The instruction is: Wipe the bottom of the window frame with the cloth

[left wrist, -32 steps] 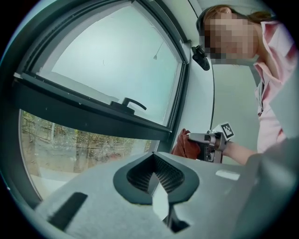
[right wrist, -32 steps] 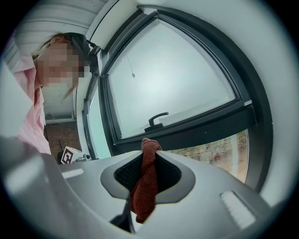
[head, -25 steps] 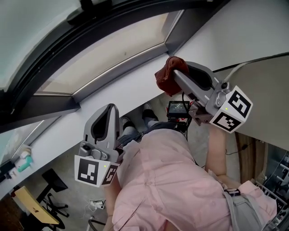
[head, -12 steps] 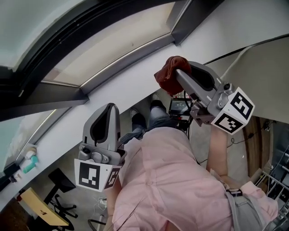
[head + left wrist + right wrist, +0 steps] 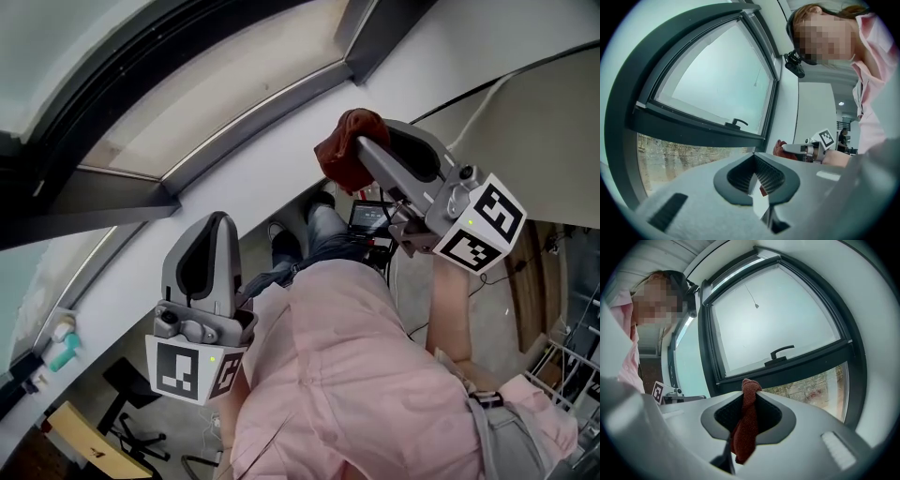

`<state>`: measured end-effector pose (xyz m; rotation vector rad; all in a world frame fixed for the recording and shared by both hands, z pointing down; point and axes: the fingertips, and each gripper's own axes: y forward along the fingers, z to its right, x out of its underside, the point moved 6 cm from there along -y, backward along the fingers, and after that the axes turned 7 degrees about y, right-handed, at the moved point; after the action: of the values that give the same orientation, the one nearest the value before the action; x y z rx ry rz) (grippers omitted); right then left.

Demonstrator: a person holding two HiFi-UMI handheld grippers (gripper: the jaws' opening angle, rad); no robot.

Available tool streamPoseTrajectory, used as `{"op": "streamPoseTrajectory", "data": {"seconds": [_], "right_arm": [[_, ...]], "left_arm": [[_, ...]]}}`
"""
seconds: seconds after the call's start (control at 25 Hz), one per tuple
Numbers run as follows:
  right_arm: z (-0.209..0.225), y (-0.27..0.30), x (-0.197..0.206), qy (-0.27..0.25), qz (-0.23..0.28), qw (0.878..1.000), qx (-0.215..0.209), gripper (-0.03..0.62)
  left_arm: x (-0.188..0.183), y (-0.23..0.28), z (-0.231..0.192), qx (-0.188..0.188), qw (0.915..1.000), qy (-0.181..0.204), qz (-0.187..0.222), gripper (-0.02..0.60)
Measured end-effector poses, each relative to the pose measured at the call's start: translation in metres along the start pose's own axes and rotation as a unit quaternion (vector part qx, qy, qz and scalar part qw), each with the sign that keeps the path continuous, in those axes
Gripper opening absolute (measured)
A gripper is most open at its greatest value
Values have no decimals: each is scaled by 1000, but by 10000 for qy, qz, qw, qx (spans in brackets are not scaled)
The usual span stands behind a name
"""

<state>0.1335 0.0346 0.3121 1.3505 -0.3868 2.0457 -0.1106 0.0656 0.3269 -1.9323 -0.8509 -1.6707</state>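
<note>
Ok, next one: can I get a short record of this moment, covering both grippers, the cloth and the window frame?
left gripper: shut, empty, held low
right gripper: shut on cloth, held higher, near the window frame
cloth: reddish-brown, bunched, hanging down between the jaws
window frame: dark, with a handle on its lower rail
contact: in the head view the cloth looks apart from the frame
wiping: not yet under way

pink shirt (image 5: 356, 375); grey left gripper (image 5: 216, 220), right gripper (image 5: 364, 142).
</note>
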Motion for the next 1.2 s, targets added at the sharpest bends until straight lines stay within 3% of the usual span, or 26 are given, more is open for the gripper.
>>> {"op": "streamPoseTrajectory", "data": {"seconds": [0.4,1.2], "right_arm": [[-9,-23,6,-67,16,9999,79,67],[-6,-23,11,91,54,9998,156,67]], "left_arm": [[-3,1,24,137,9999,17,78,-5],[3,1,17,125,9999,-57,-75,-5]]}}
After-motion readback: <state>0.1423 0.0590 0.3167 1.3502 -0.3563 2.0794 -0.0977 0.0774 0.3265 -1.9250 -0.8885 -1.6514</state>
